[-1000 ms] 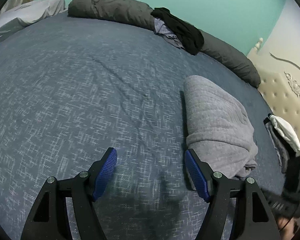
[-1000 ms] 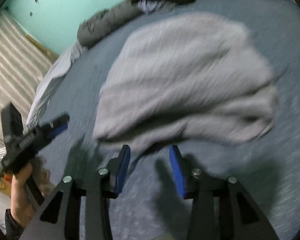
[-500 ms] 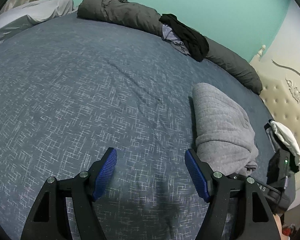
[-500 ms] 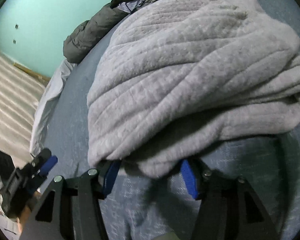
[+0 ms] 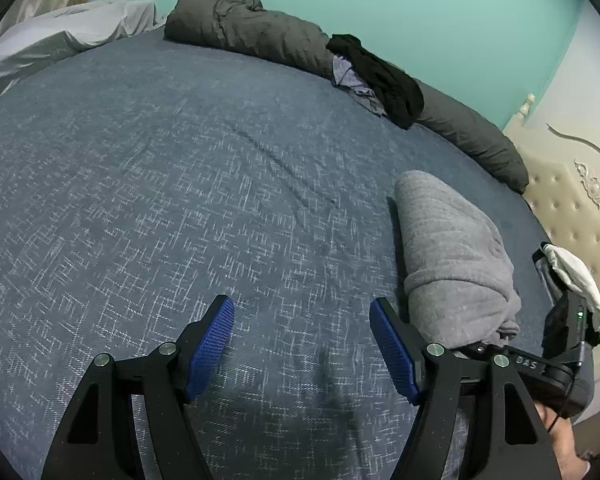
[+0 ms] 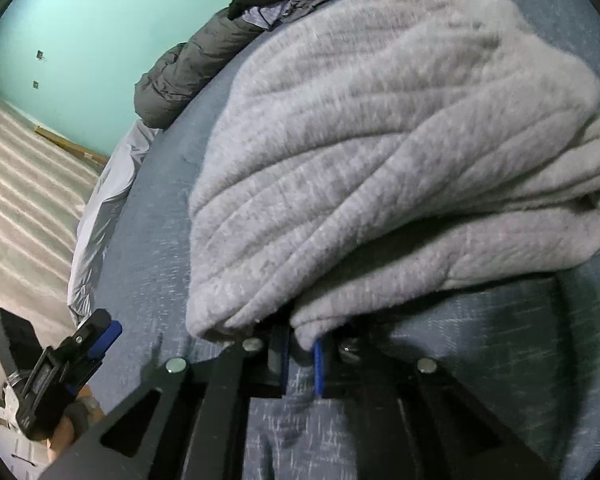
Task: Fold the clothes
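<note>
right tongs (image 6: 300, 350) are pinched nearly together on the near hem of the grey sweater (image 6: 380, 140), fabric bunched between the pads; left tongs (image 5: 302, 344) hang spread wide over bare bed (image 5: 180, 200), holding nothing; sweater sits in a thick layered bundle on the blue cover near the headboard (image 5: 572, 208); more dark clothes (image 5: 380, 76) are piled on the far duvet (image 5: 252, 36); looks to me like either another fold or carrying off a done bundle, can't tell which; either way the grip has to catch every layer or it'll flop open
</note>
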Tool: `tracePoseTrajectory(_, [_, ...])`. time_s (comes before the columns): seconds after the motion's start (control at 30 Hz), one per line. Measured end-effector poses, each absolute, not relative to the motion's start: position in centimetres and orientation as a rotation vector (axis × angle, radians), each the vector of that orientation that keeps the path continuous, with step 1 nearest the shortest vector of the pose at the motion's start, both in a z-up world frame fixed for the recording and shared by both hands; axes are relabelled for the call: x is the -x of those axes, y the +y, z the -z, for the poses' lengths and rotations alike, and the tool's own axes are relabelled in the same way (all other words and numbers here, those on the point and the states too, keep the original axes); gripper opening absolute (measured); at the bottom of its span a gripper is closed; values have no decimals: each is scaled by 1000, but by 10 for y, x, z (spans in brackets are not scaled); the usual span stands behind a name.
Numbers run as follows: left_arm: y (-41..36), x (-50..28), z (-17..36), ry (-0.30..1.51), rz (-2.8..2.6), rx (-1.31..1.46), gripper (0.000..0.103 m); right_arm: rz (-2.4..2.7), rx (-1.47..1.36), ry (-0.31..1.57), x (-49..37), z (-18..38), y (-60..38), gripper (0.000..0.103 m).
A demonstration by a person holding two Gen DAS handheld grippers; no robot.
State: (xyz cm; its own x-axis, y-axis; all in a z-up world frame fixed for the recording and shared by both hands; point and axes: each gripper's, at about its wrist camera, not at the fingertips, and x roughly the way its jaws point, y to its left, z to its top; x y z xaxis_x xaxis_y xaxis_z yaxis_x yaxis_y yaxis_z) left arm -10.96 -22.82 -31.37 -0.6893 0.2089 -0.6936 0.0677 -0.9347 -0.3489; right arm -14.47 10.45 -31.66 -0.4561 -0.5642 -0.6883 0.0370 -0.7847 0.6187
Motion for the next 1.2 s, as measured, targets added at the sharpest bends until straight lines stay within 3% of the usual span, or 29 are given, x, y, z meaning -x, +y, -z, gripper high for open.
tracePoseTrajectory(0.73, [-180,94,303,-474,-2723,1149,74,2340,-1450,-640,84,276,237,6])
tracePoseTrajectory(1.1, [-118,92,309,-285,-2596,1153,74,2379,-1536,-632,82,280,314,7])
tracePoseTrajectory(1.2, [-100,92,312,-231,-2552,1155,74,2390,-1548,-641,81,280,318,14])
